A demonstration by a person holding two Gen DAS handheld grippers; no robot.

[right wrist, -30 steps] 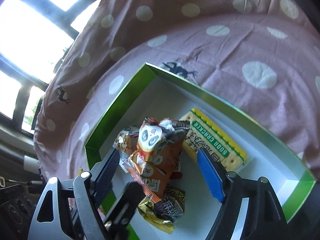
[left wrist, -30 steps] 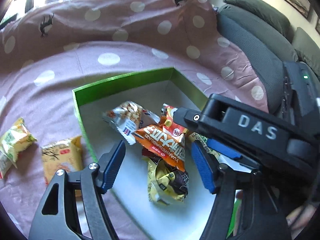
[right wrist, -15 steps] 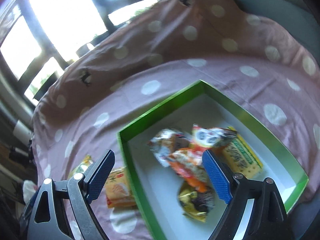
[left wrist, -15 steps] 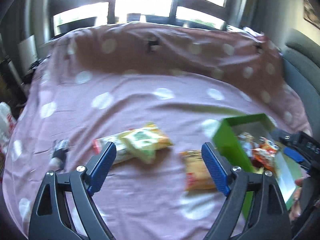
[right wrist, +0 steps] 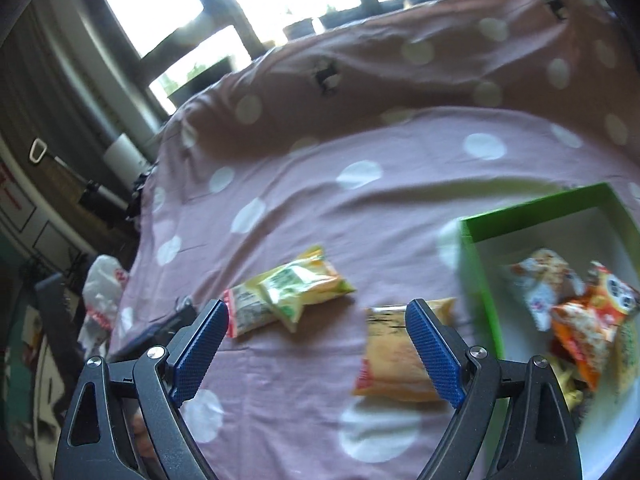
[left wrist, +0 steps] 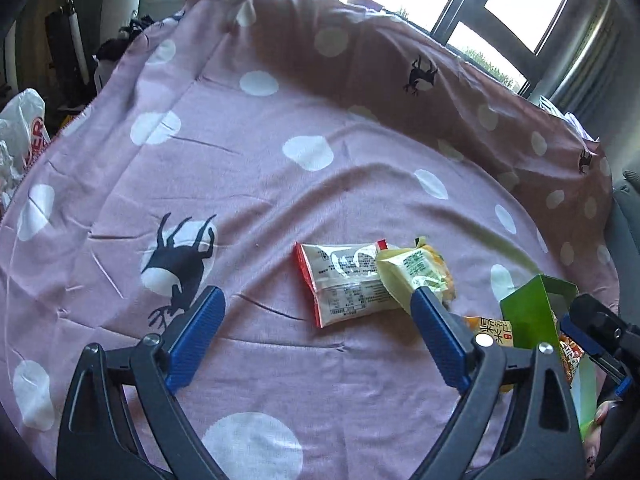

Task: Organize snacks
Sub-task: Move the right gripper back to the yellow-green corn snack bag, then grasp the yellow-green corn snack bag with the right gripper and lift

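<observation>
Left wrist: gripper (left wrist: 316, 336) wide open, empty, near white pack (left wrist: 346, 286). Right gripper (right wrist: 316, 346) open, empty too. Better to pinch the pack's middle, then lift to box (right wrist: 476, 264).

- In the left wrist view, the green box (left wrist: 532, 312) is mostly cut off by the right gripper (left wrist: 596, 332) and the frame edge.
- The orange packet (left wrist: 490, 330) hides behind a blue finger (left wrist: 438, 340); only a corner shows.
- In the right wrist view, the snacks in the box (right wrist: 576, 300) are motion-blurred, their print unreadable.
- The white bag (right wrist: 102, 300) carries red lettering, probably a logo, too small to read.
</observation>
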